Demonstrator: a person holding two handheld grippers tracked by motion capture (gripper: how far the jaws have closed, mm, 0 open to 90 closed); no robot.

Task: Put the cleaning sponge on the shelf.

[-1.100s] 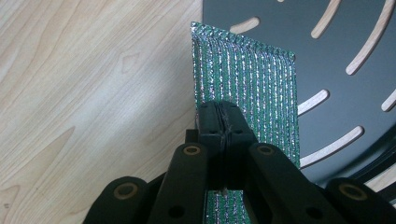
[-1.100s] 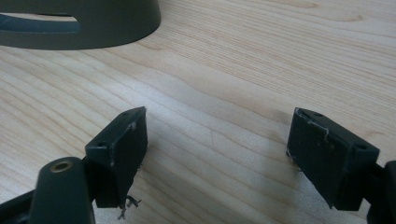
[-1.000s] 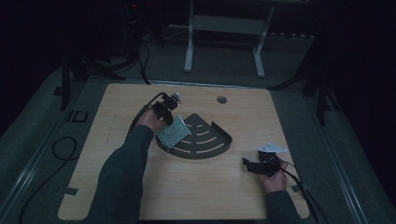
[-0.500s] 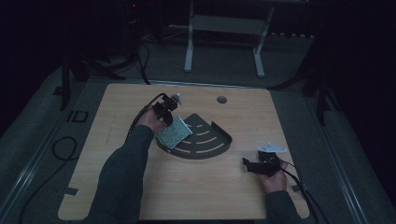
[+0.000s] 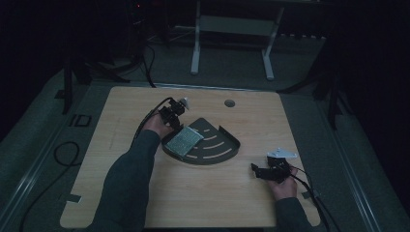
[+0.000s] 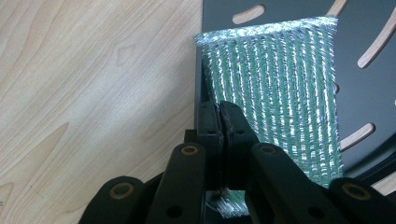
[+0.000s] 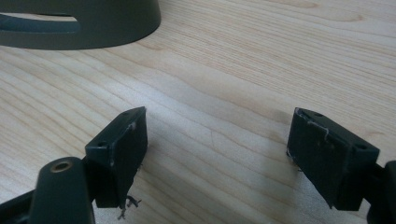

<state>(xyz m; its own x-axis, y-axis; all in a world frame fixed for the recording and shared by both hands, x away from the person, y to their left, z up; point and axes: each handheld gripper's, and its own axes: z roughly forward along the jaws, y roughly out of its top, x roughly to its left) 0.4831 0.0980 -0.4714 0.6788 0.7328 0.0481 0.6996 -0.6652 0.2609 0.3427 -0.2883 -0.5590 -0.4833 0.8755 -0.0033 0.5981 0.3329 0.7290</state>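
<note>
A: Item, left: left gripper (image 6: 219,116), clamped on near edge of green-silver mesh pad (image 6: 275,88); pad lying on slotted dark tray (image 5: 217,145), left part.
B: Risk?
A: Thin bite at the edge; possible slip or snag on tray rim.
B: Right?
A: right gripper (image 7: 217,154), spread wide, empty, above bare table (image 7: 233,70).

I take the fan-shaped tray (image 5: 212,157) near the middle of the table (image 5: 121,125) as my landmark: the mesh pad (image 5: 184,141) lies on its left part, overhanging the tray's left edge, and my left gripper (image 5: 172,117) sits just behind-left of the tray, its jaws closed on the pad's near edge. My right gripper (image 5: 259,172) rests on the table to the tray's right and nearer me, apart from it, jaws spread toward the tray. A round hole (image 5: 229,103) in the table lies behind the tray.
</note>
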